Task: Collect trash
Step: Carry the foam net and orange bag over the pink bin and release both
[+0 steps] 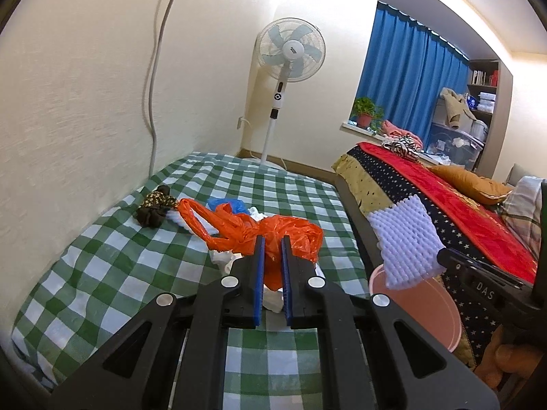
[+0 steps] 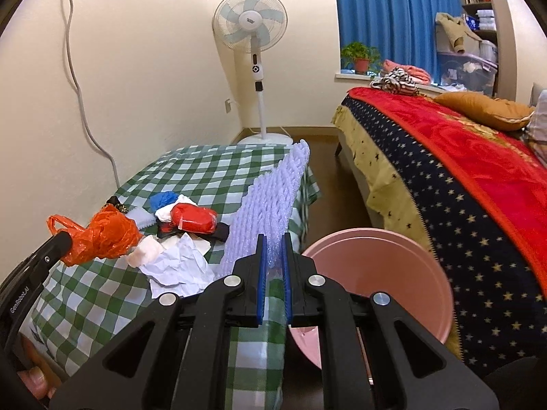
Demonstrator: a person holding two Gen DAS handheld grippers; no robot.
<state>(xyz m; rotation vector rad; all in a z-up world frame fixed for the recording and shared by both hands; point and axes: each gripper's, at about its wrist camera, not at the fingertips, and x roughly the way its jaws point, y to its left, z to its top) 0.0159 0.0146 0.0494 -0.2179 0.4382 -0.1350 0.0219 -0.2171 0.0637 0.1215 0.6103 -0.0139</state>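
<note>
While left tongs [image 1: 271,249] pinch orange bag [image 1: 273,235], right tongs [image 2: 273,249] clamp foam net [image 2: 270,201] beside pink bin [image 2: 379,273]

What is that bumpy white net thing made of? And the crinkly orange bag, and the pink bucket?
The bumpy white mesh sheet looks like soft foam netting: puffy, matte strands woven into little diamonds. The crinkly orange bag seems to be thin plastic film: shiny, wrinkled, slightly see-through, with loop handles. The round pink bucket is probably hard plastic: smooth, even colour, a soft sheen on its rim.
</note>
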